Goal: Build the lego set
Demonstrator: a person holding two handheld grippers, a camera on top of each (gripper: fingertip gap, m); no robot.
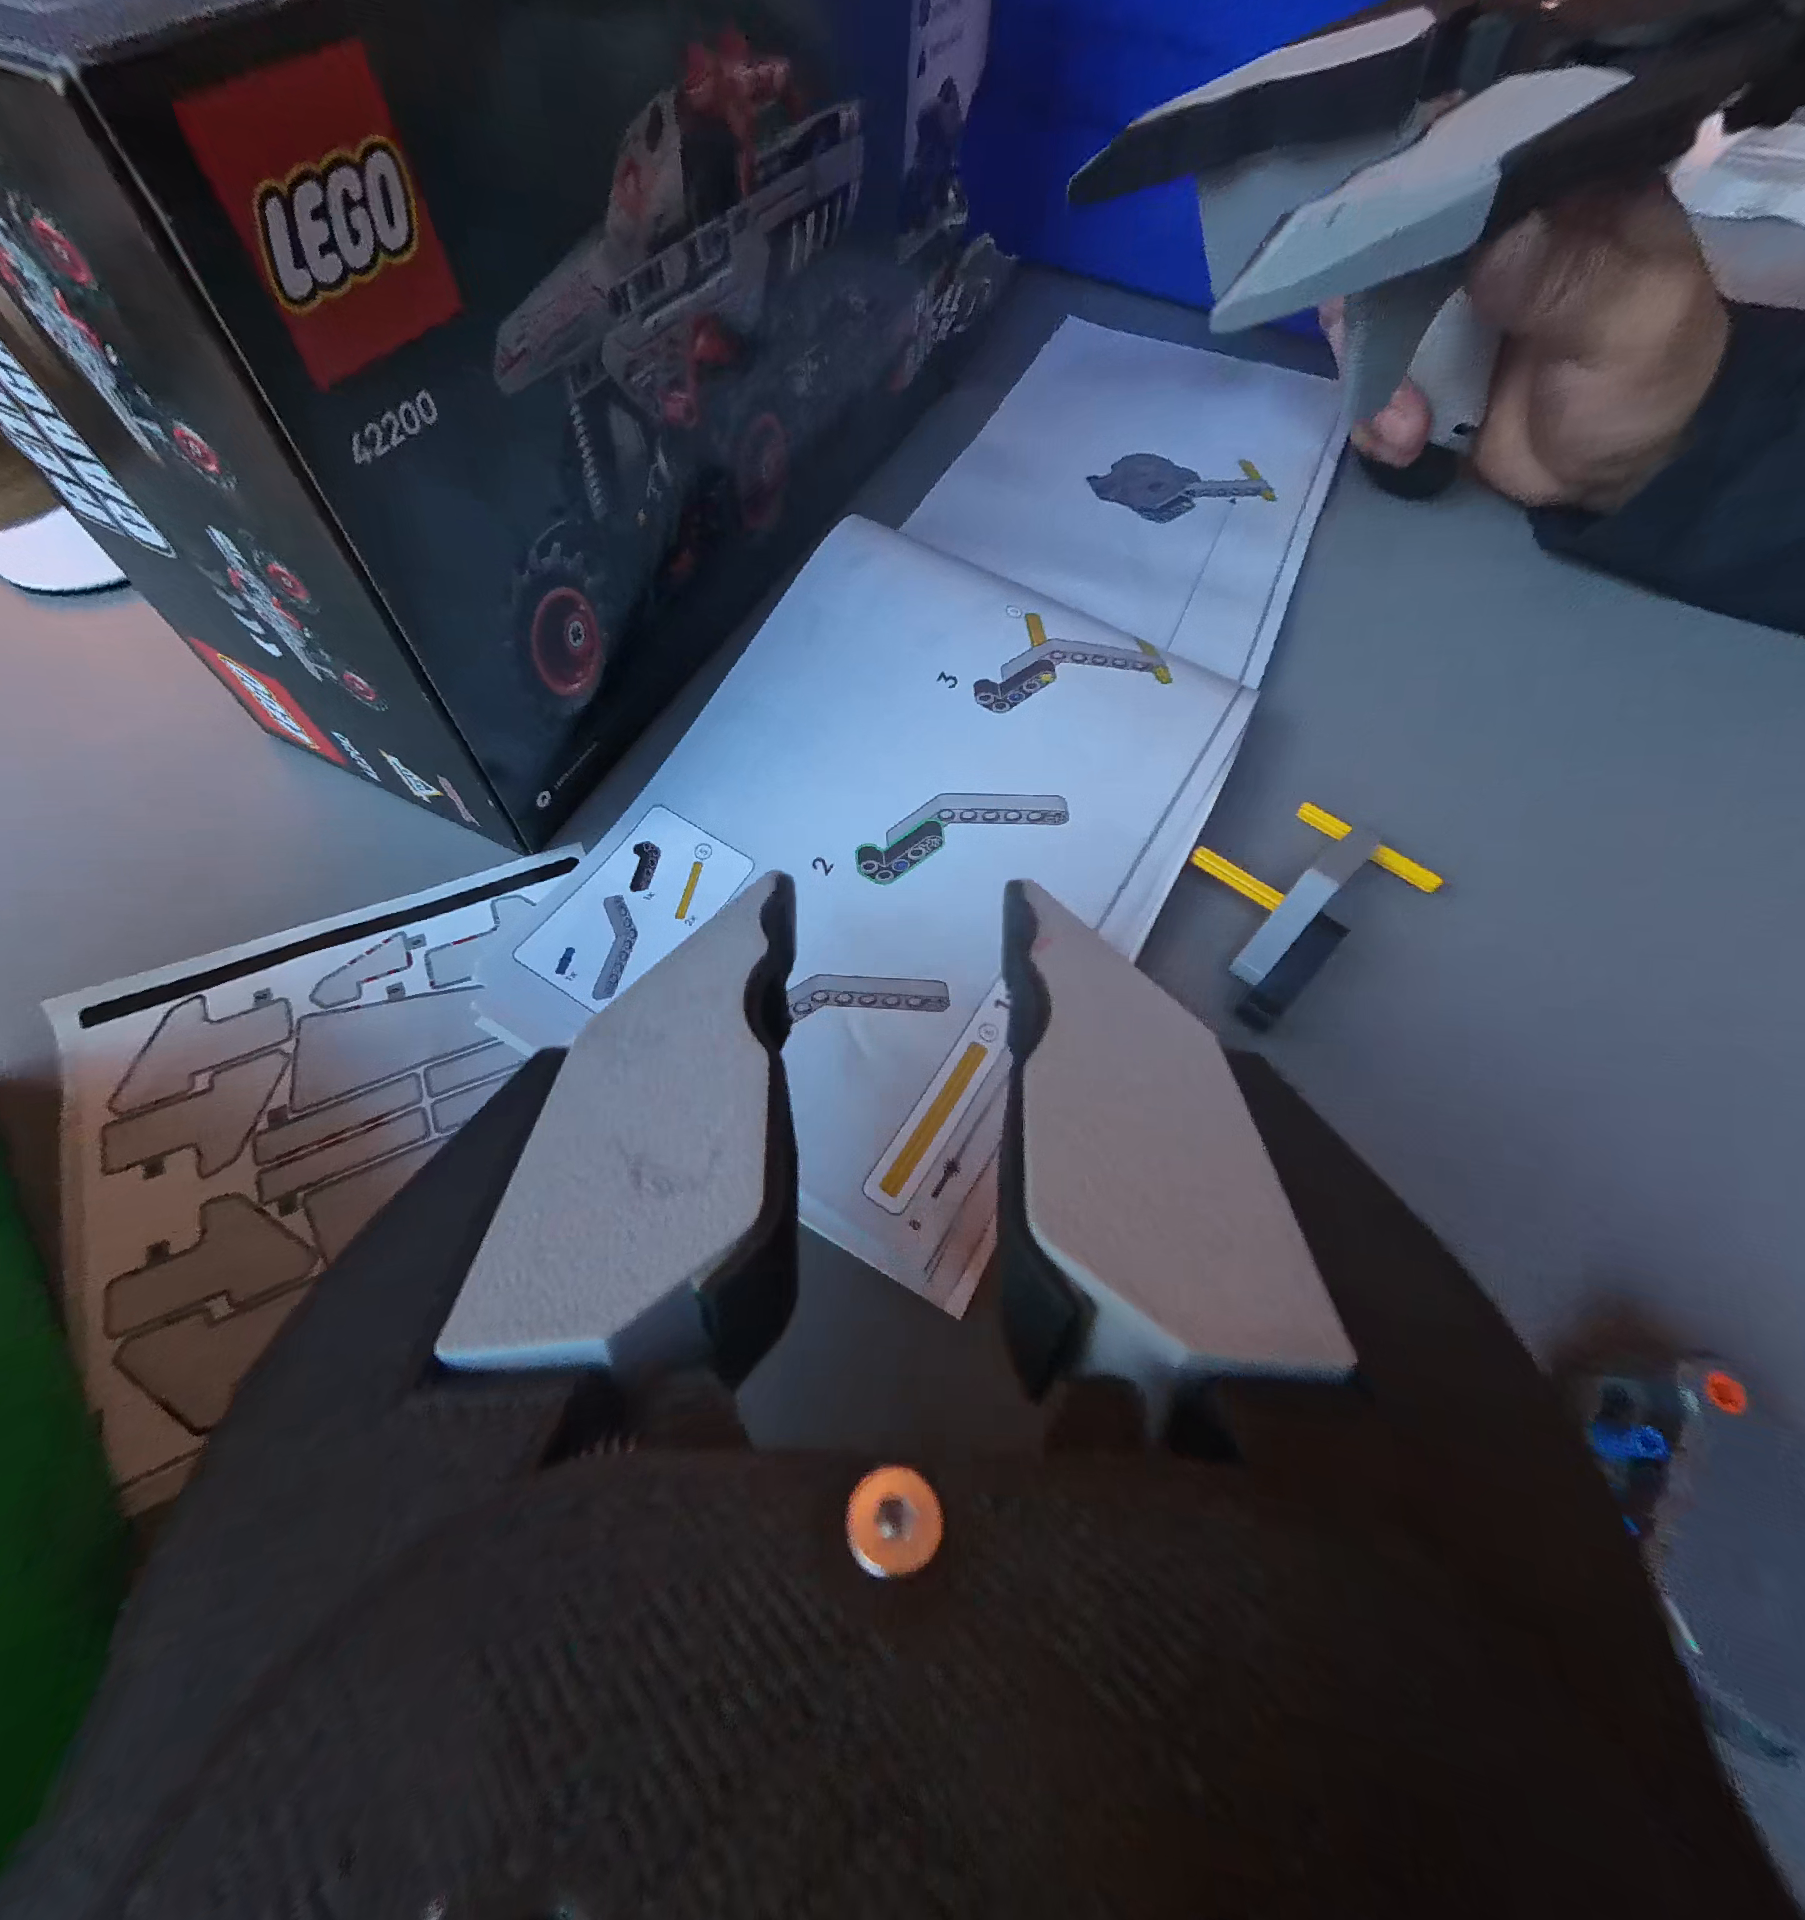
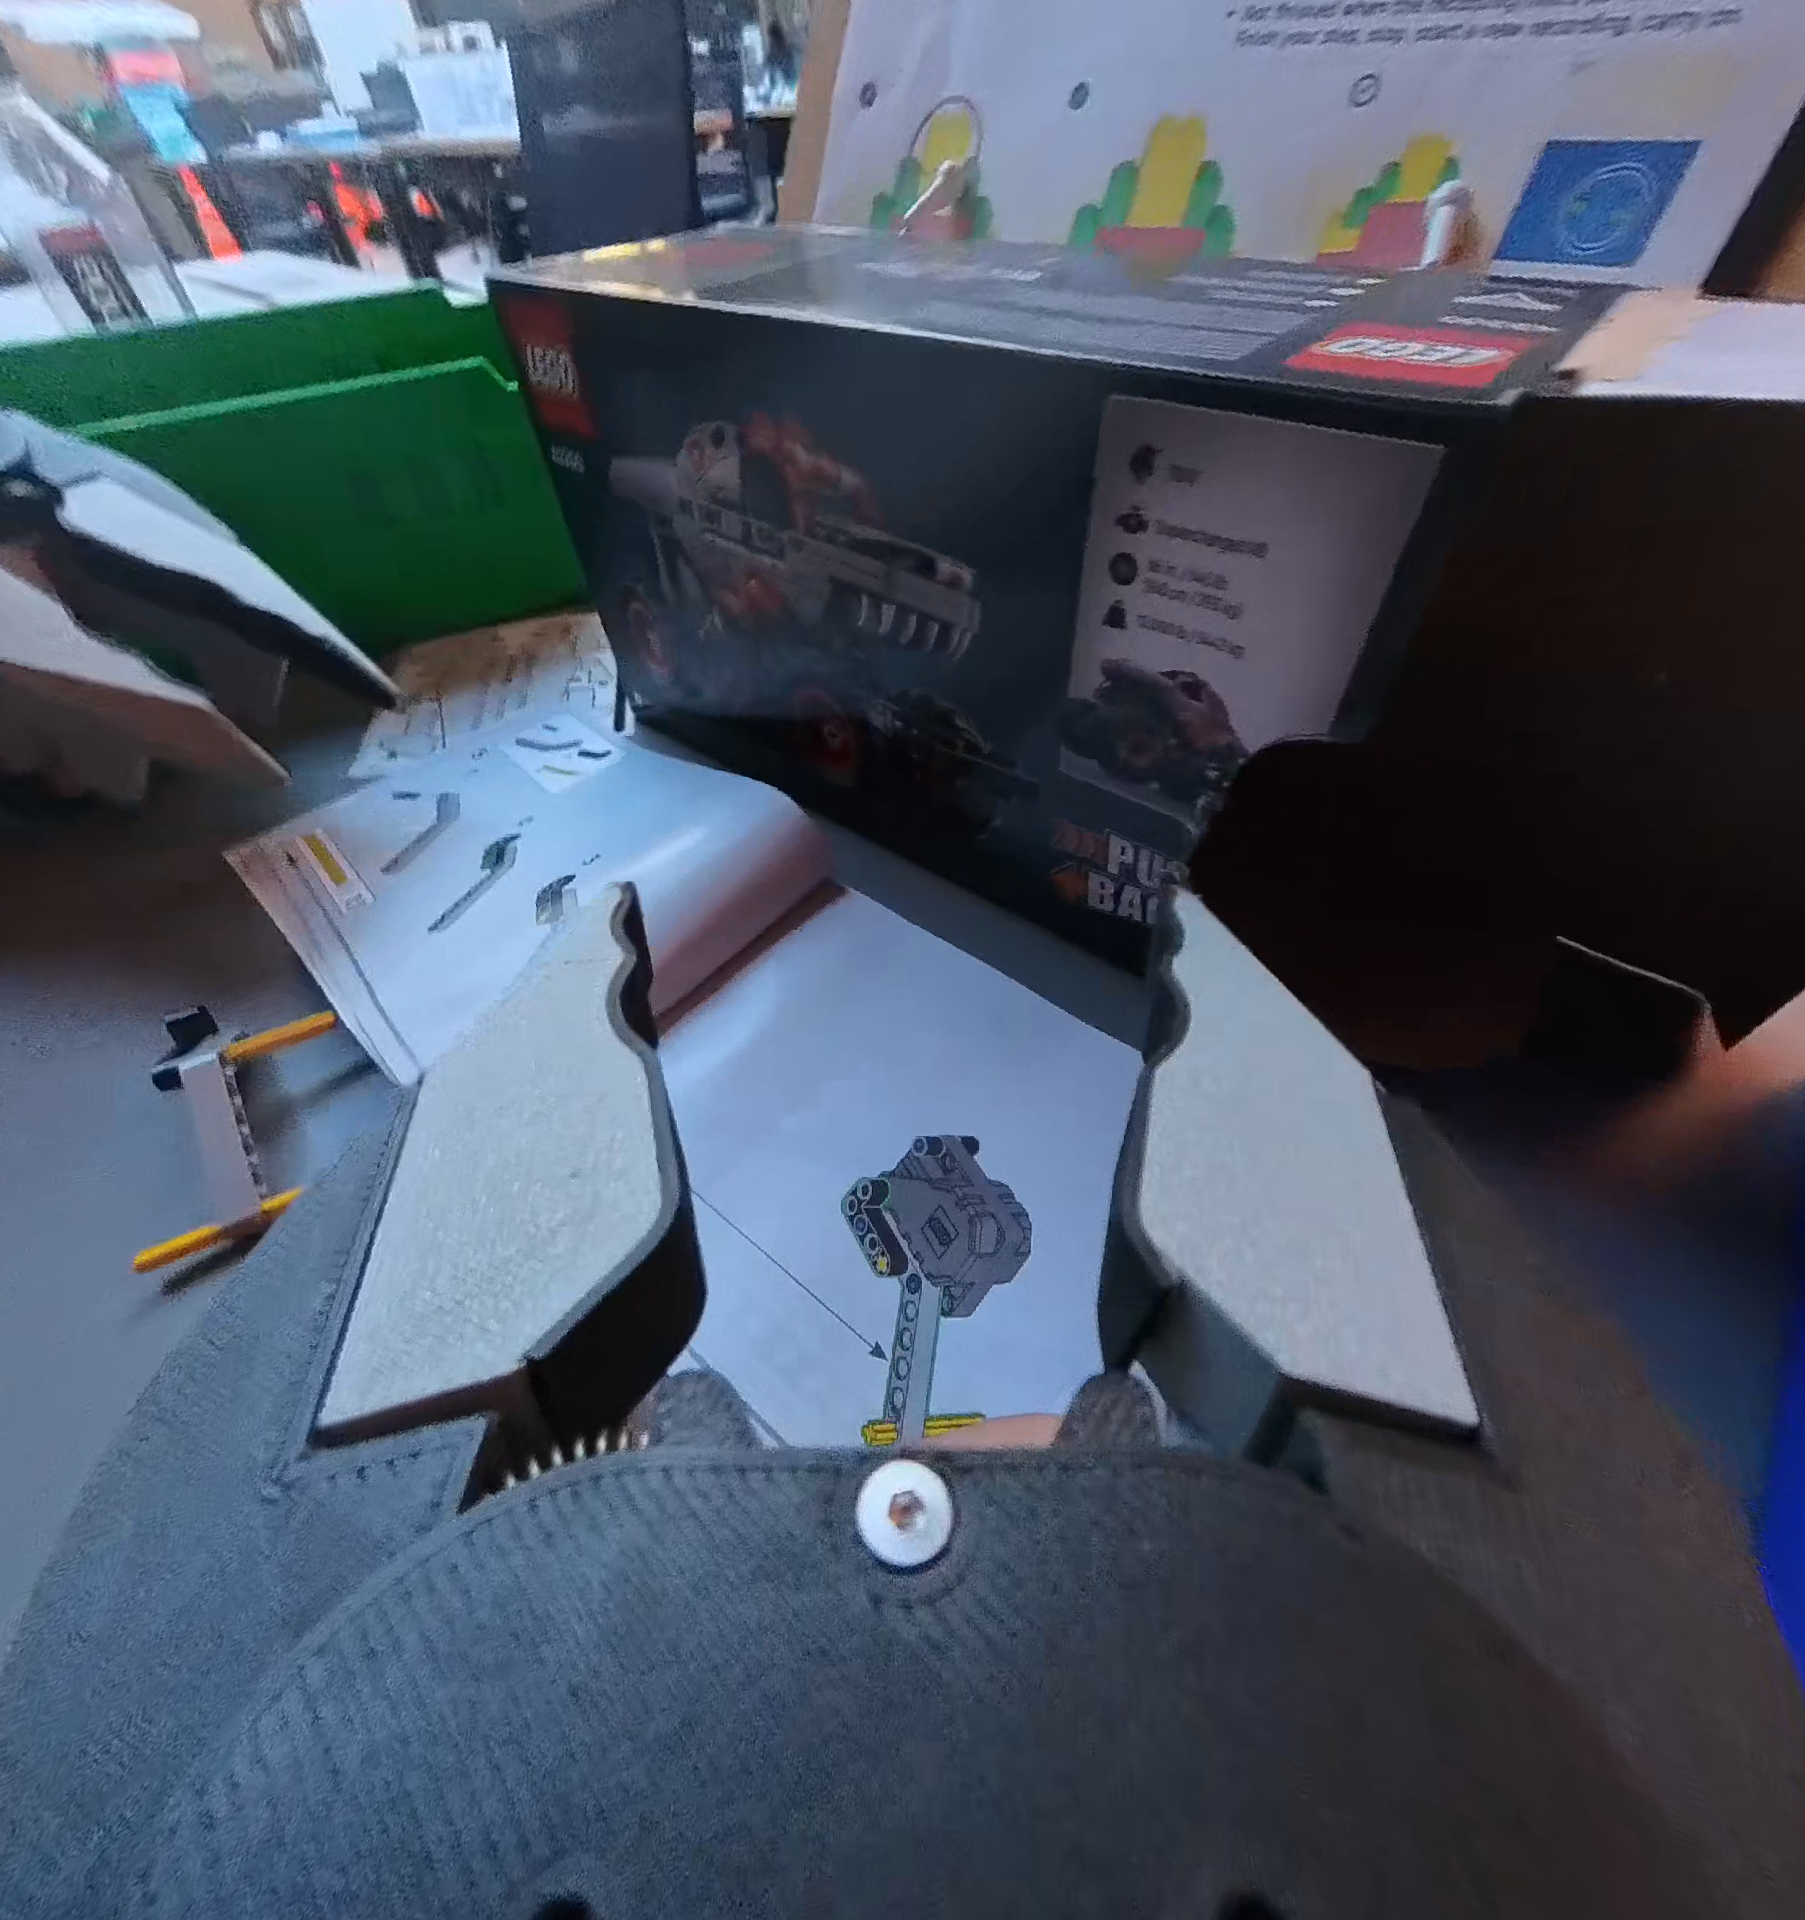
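A small assembly (image 1: 1303, 909) of a grey beam, a black piece and two yellow axles lies on the grey table, right of the open instruction booklet (image 1: 939, 748); it also shows in the right wrist view (image 2: 220, 1132). My left gripper (image 1: 893, 904) is open and empty above the booklet's near page. My right gripper (image 2: 893, 914) is open and empty over the booklet's far page (image 2: 877, 1091), facing the black set box (image 2: 981, 582). The right gripper shows at the top right of the left wrist view (image 1: 1178, 249).
The set box (image 1: 462, 416) stands behind the booklet. A sticker sheet (image 1: 254, 1122) lies at the left. Small blue and orange parts (image 1: 1656, 1423) lie at the right. A green bin (image 2: 358, 468) stands left of the box. A person's hand (image 1: 1563, 364) holds the right gripper.
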